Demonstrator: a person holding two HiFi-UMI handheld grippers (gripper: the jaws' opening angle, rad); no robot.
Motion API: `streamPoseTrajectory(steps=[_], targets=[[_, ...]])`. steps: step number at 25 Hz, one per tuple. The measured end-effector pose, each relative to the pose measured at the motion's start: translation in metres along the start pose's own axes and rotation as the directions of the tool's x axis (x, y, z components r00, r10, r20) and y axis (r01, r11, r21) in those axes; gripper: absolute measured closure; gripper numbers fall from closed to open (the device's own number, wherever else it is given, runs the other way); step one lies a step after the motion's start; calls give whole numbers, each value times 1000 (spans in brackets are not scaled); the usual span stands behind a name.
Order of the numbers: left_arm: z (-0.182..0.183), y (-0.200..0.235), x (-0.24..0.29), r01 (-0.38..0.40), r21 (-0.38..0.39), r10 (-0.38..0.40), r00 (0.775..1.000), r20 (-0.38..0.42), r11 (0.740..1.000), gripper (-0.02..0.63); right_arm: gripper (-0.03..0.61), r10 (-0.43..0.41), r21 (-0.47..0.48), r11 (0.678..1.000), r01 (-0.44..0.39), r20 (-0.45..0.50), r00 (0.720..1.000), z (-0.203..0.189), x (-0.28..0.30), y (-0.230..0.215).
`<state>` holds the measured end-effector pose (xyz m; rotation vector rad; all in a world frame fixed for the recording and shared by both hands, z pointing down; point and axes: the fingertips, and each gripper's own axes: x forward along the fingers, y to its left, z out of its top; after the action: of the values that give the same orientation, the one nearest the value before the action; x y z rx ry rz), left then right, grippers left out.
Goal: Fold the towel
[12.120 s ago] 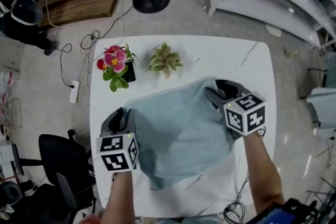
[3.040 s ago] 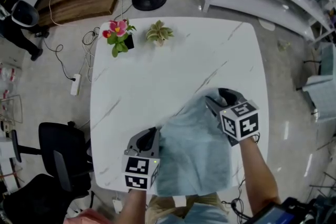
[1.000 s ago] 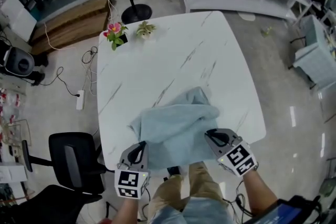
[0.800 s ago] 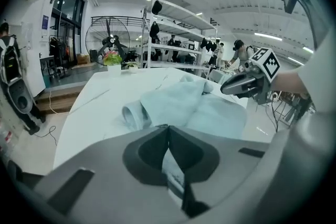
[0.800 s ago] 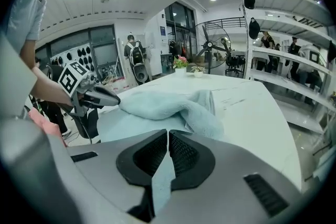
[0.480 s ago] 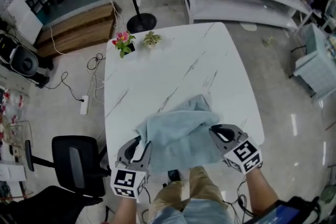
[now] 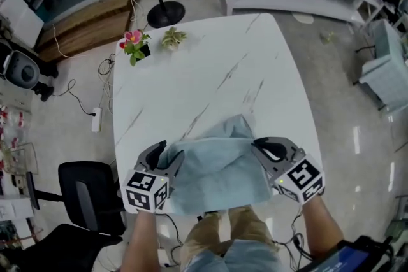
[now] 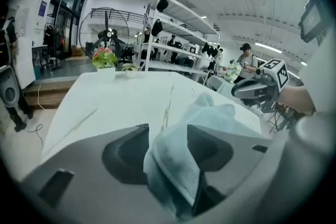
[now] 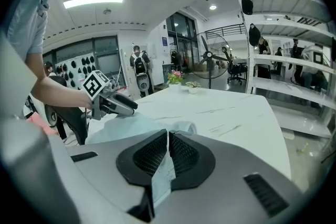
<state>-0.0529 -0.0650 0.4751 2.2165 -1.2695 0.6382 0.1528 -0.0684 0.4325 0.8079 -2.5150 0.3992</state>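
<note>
Pale blue towel (image 7: 217,165), bunched at the near edge of the white marble table (image 7: 191,73), stretched between both grippers. Right gripper (image 7: 262,147): clamps tight on a thin towel edge. Left gripper (image 7: 166,155): has just been opening, gapes wide now, loose towel fold between the pads, unpinched.

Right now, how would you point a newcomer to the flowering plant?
Start at the white table, at its far left corner in the head view, nearest the black fan base. Two small plants stand there side by side; the flowering plant is the left one. Its pink blooms set it apart from the pale green plant beside it.
</note>
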Motion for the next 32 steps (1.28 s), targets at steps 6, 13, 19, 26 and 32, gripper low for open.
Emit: streamPoseTrajectory(steps=[6,13,19,26,32], targets=[[-16,5,21,-10,16,12,995,-101,1000,475,541,-7,37,999,8,-28,1000,-13,8,-23],[-3,6,9,-47,49,48,998,-35,998,597,499,28,61,998,-25,-62,998,-26,12,-33],[25,-3,-18,-18,44,15,996,88,999,600,382,140,94,987,-128,-127,982,-44,19,-21],[53,-4,-54,-36,57,24,981,190,998,600,436,220,62,975,-213,-175,960,-55,19,-6],[56,9,-70,-85,42,75,975,207,995,600,523,179,-43,982,-186,-131,975,-27,18,-7]])
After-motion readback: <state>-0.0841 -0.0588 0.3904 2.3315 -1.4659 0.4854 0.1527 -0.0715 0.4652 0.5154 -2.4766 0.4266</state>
